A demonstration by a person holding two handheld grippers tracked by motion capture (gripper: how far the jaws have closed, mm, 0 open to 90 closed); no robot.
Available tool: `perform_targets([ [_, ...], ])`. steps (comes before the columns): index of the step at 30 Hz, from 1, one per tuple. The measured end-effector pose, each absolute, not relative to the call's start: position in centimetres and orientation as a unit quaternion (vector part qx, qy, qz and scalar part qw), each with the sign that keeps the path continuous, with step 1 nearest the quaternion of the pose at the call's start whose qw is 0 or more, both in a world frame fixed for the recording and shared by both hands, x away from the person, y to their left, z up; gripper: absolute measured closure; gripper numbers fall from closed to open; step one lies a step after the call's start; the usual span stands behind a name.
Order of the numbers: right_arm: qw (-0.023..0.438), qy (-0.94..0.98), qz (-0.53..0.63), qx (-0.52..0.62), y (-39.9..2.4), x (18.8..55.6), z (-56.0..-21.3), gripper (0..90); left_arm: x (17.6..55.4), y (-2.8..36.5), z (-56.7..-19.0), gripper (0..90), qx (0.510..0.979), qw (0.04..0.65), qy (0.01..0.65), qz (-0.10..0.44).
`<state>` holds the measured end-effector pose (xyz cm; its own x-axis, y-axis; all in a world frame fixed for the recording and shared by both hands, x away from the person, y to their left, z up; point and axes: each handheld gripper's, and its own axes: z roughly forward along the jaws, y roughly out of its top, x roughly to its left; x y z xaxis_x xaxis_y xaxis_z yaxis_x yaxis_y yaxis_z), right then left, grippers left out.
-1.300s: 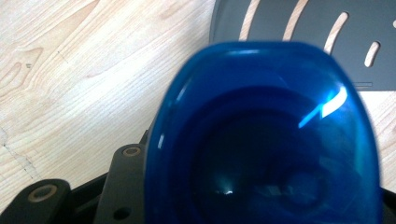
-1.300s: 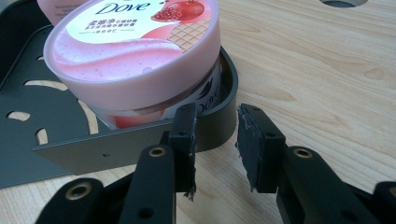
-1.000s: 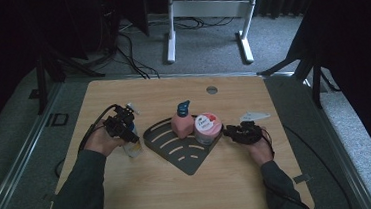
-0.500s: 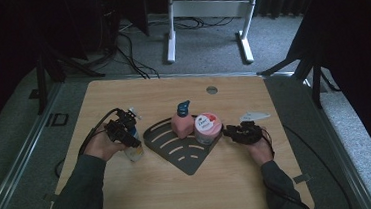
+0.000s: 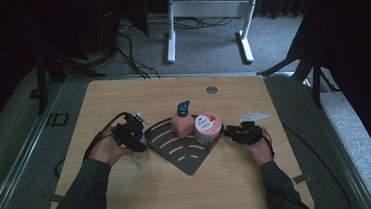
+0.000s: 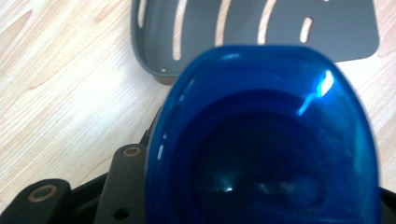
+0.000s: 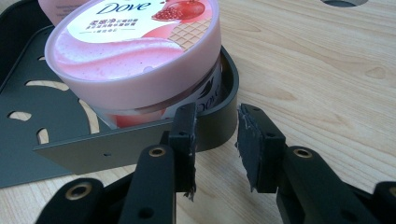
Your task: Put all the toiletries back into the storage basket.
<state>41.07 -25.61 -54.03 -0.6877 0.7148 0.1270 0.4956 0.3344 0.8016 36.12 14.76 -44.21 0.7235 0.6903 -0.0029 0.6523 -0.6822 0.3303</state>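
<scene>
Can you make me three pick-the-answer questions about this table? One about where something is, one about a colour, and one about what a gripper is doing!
1. Where is the round pink Dove tub?
A on the bare wood
B in the dark grey slotted tray
C on the floor

2. What colour is the bottle cap in the left gripper?
A blue
B red
C yellow

3. The right gripper is:
A open, holding nothing
B shut on the tub
C shut on a spoon

Answers: B, the tray's rim curves round it; A, it shines blue; A, bare wood shows between its pads.

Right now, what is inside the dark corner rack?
Inside the dark corner rack stand a pink pump bottle and a pink Dove tub, both near its back wall. The rack floor under them is covered.
</scene>
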Motion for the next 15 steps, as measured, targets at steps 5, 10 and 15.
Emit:
perform_targets([
  [5,0.125,0.807,0.438,0.375,-25.6,41.1,-54.0,67.3,35.6,14.0,-44.2,54.4,0.921,0.156,0.353,0.06],
  [10,0.125,0.807,0.439,0.375,-25.6,41.1,-54.0,67.3,35.3,13.3,-44.2,54.5,0.925,0.154,0.342,0.061],
  [15,0.124,0.806,0.44,0.376,-25.6,41.1,-54.1,67.3,34.9,12.7,-44.1,54.5,0.927,0.155,0.336,0.058],
])
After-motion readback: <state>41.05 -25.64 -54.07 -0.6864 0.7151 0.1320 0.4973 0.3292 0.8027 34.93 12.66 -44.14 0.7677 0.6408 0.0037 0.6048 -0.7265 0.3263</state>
